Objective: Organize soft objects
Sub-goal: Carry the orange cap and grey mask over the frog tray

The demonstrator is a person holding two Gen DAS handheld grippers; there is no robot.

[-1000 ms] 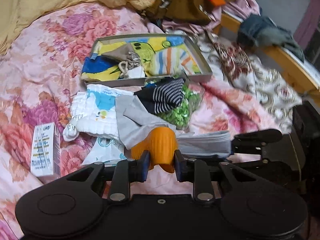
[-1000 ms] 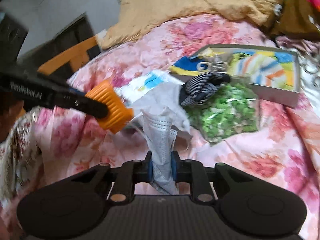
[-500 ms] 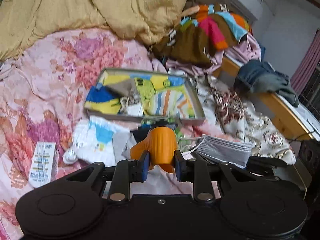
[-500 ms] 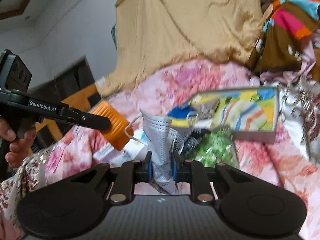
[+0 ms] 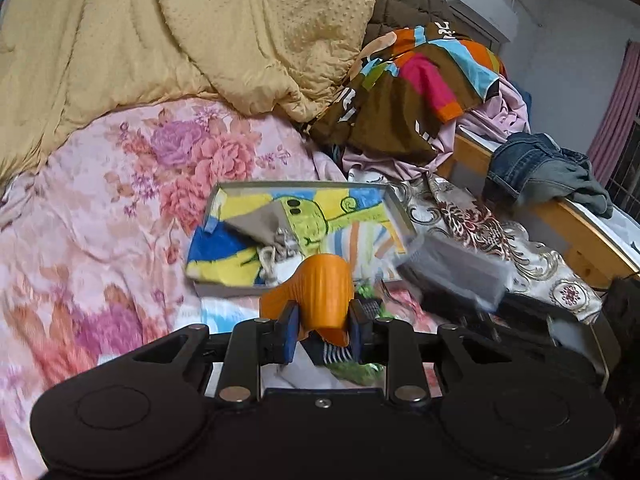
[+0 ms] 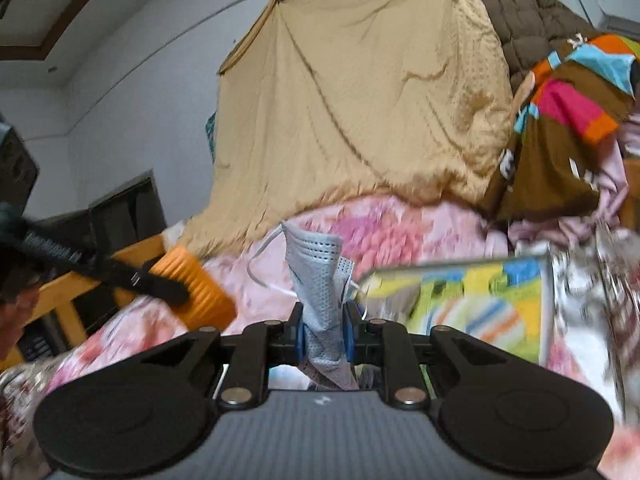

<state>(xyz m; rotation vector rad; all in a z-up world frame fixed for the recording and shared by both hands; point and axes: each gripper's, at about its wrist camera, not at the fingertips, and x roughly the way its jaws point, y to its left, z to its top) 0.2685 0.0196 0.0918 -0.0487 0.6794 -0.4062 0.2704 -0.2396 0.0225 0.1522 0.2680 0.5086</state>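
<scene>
My left gripper (image 5: 322,334) is shut on a ribbed orange soft piece (image 5: 322,298), held above the floral bed. Seen from the right wrist, that orange piece (image 6: 196,290) hangs at the left in the left gripper's black fingers (image 6: 160,288). My right gripper (image 6: 323,334) is shut on a grey face mask (image 6: 320,280) that stands up between its pads. In the left wrist view the mask (image 5: 452,272) is blurred at the right. A shallow tray (image 5: 304,188) with a colourful cartoon lining lies ahead, holding a brown cloth (image 5: 256,224) and a cord. A striped sock (image 5: 334,354) lies under the left gripper.
The bed carries a pink floral sheet (image 5: 120,208) and a tan quilt (image 5: 180,28) behind. A pile of clothes (image 5: 412,92) sits at the back right. Jeans (image 5: 540,172) lie on the wooden bed rail (image 5: 580,232). A green bag (image 5: 360,372) lies under the gripper.
Both grippers have risen and tilted up with their loads. The mask came off the pile and now hangs over the tray's near right corner. More of the quilt and wall shows.
</scene>
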